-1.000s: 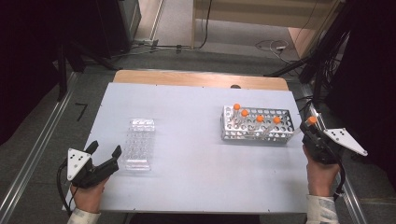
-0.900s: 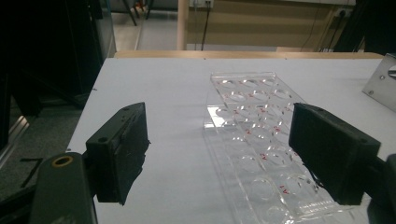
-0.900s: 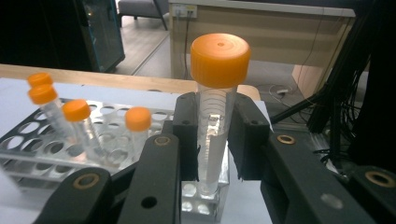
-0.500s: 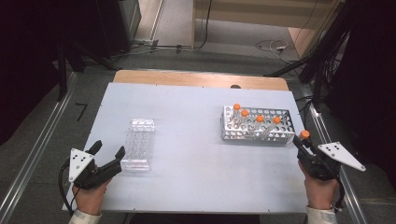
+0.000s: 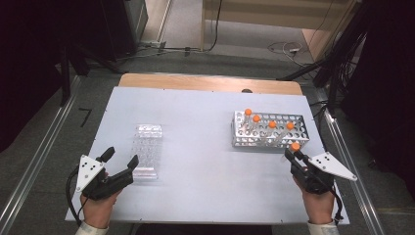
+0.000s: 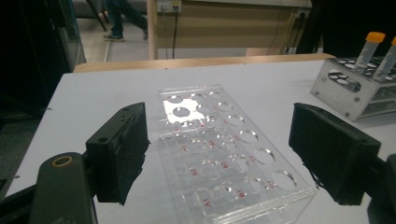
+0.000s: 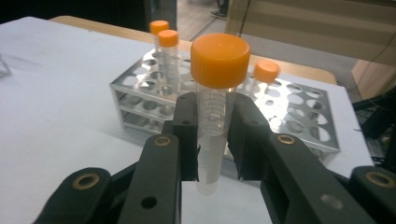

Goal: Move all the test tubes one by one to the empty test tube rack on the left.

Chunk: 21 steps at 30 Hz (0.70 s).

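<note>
Upright, capped tube [image 7: 212,121] in right claw [image 7: 212,140]

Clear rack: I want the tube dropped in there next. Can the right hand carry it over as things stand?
Probably yes. The right tongs grip the orange-capped tube upright, and the table between it and the clear rack lies bare. The left tongs sit open by the rack's near end, so they might crowd it.

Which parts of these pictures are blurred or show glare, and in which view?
Left gripper view: a bright glare patch on the far end of the clear rack; its near holes stay readable. Right gripper view: the held tube is sharp, while one orange cap in the metal rack behind is smeared. High view: soft overall, with even light on the table.
</note>
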Tool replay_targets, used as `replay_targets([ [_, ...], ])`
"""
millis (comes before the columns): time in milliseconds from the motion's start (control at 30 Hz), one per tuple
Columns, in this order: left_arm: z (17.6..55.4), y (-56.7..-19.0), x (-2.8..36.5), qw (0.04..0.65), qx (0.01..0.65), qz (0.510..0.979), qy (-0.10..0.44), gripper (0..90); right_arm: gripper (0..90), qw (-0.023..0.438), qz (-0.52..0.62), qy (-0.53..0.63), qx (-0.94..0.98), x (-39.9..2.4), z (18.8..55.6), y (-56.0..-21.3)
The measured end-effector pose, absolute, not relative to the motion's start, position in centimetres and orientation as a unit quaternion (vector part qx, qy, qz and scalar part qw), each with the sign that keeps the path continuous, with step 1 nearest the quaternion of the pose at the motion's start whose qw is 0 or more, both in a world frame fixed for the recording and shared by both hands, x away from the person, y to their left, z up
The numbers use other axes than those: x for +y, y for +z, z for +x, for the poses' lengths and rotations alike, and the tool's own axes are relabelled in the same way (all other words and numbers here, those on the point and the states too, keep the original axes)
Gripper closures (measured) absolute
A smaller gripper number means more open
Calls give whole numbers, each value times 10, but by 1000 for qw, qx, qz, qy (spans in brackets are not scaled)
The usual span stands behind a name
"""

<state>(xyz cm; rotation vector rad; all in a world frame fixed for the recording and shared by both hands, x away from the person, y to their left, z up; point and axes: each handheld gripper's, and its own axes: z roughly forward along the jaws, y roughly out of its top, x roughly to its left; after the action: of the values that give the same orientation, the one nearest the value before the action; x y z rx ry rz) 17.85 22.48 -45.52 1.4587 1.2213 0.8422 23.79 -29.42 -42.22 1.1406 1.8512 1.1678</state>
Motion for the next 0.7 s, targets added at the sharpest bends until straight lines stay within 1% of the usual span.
replay_targets([
  [267, 181, -447, 211, 516, 490, 616, 339, 199, 717, 309, 418, 450, 726, -274, 239, -427],
  [500, 183, -445, 197, 518, 474, 631, 330, 199, 717, 285, 398, 445, 750, -250, 241, -441],
  [700, 184, -445, 189, 520, 465, 639, 323, 199, 717, 269, 380, 451, 762, -233, 241, -443],
])
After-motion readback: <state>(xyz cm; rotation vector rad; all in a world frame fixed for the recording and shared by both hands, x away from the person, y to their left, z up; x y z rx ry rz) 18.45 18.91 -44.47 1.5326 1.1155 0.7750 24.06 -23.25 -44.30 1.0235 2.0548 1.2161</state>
